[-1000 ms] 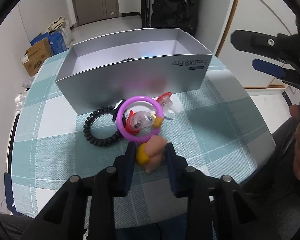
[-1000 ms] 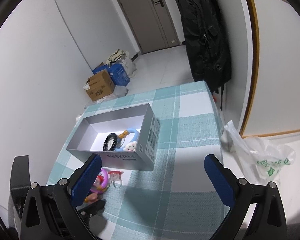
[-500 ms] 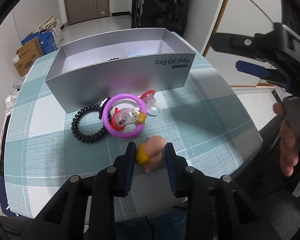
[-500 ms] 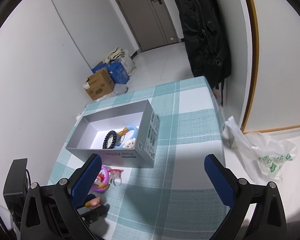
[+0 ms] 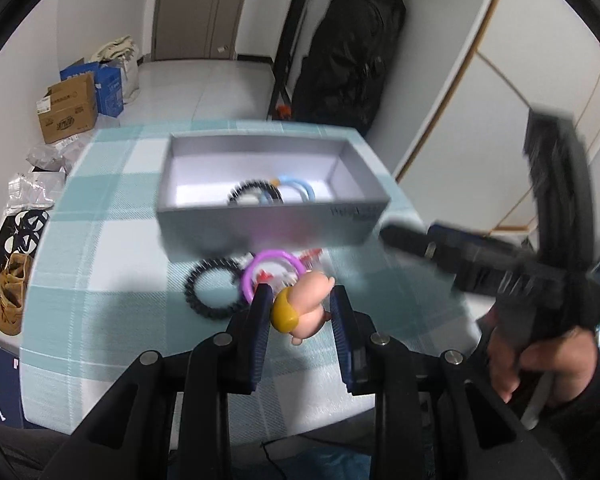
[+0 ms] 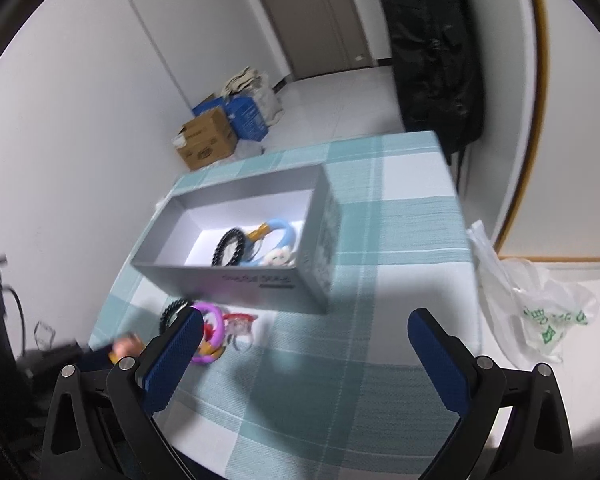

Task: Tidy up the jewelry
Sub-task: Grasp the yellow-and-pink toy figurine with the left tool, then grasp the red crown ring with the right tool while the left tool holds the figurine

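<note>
The grey box (image 6: 236,276) stood open-topped on the teal checked tablecloth (image 6: 400,240). Inside it, toward its right end, lay a black beaded bracelet (image 6: 229,248), a light blue bangle (image 6: 281,232) with a gold clasp, and a small white charm (image 6: 277,258) against the near wall. The rest of the box floor showed bare white.

Just in front of the box's near wall, on the cloth, lay a second black beaded bracelet (image 5: 209,292), a purple bangle (image 5: 272,268) overlapping it, and a red and white piece (image 6: 239,322) beside that.

The left gripper (image 5: 301,314) was held above the cloth in front of the box, nearer the camera than the purple bangle, its jaws closed on a pink figure with a yellow band (image 5: 304,310), which sat tilted between the blue pads.

The right gripper (image 6: 300,348) hung above the cloth, in front of the box's right corner, jaws spread wide with nothing between them. In the left wrist view it appeared blurred, gripped by a hand (image 5: 540,356).
</note>
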The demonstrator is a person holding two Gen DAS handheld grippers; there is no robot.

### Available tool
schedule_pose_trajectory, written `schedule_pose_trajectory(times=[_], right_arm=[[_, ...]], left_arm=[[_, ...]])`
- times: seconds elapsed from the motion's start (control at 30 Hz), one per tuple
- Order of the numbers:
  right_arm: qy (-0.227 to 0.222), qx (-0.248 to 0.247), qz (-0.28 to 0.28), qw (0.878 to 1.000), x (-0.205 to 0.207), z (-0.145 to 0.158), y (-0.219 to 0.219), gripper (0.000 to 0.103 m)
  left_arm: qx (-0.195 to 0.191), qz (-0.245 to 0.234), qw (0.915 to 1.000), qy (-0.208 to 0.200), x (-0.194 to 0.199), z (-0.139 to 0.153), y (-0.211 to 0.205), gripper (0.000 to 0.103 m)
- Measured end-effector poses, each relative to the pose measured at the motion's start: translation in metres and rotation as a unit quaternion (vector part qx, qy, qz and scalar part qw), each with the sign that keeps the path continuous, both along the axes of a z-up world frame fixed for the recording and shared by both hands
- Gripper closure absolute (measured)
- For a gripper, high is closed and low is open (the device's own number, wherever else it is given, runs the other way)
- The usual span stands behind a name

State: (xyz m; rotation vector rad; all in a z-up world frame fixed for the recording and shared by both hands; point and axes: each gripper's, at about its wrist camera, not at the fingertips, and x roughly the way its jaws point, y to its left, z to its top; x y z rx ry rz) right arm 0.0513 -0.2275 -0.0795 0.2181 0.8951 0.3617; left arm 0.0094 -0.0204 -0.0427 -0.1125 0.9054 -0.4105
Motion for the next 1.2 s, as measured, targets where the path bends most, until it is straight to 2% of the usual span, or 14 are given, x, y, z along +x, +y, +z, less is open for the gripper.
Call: schedule_pose_trajectory(times=[0.07, 0.17, 0.33, 0.5, 0.63, 0.7, 0.87, 0.93, 1.2], right_arm=[[0.004, -0.007, 0.021, 1.0, 0.001, -0.004, 0.01, 0.005], [0.018, -0.021, 0.059, 0.998, 0.005, -0.014, 0.027, 0.017], [0.025, -0.06, 0.09, 0.994, 0.005, -0.027, 0.048, 0.039], [0.007, -0.112, 0.111, 0.988, 0.0, -0.031, 0.066, 0.044], [-0.005, -0.13, 0.118, 0.984, -0.002, -0.033, 0.073, 0.05], [-0.001, -0.137, 0.121, 0.983, 0.0, -0.037, 0.077, 0.051], [-0.007, -0.133, 0.127, 0.983, 0.002, -0.036, 0.084, 0.064], [-0.008, -0.132, 0.131, 0.983, 0.002, -0.035, 0.086, 0.085], [-0.007, -0.125, 0.141, 0.982, -0.001, -0.033, 0.089, 0.086]], left_arm=[[-0.008, 0.007, 0.9999, -0.009, 0.004, 0.005, 0.009, 0.079], [-0.023, 0.022, 0.9993, -0.017, 0.01, 0.011, 0.024, 0.079], [-0.049, 0.043, 0.9978, -0.006, 0.017, 0.007, 0.041, 0.079], [-0.068, 0.054, 0.9962, 0.006, 0.022, 0.005, 0.052, 0.079], [-0.075, 0.055, 0.9956, 0.01, 0.022, 0.006, 0.055, 0.079], [-0.075, 0.054, 0.9957, 0.011, 0.023, 0.005, 0.055, 0.079], [-0.075, 0.051, 0.9957, 0.016, 0.025, 0.005, 0.057, 0.079], [-0.076, 0.053, 0.9955, 0.017, 0.025, 0.004, 0.058, 0.079], [-0.076, 0.054, 0.9952, 0.028, 0.028, 0.001, 0.059, 0.079]])
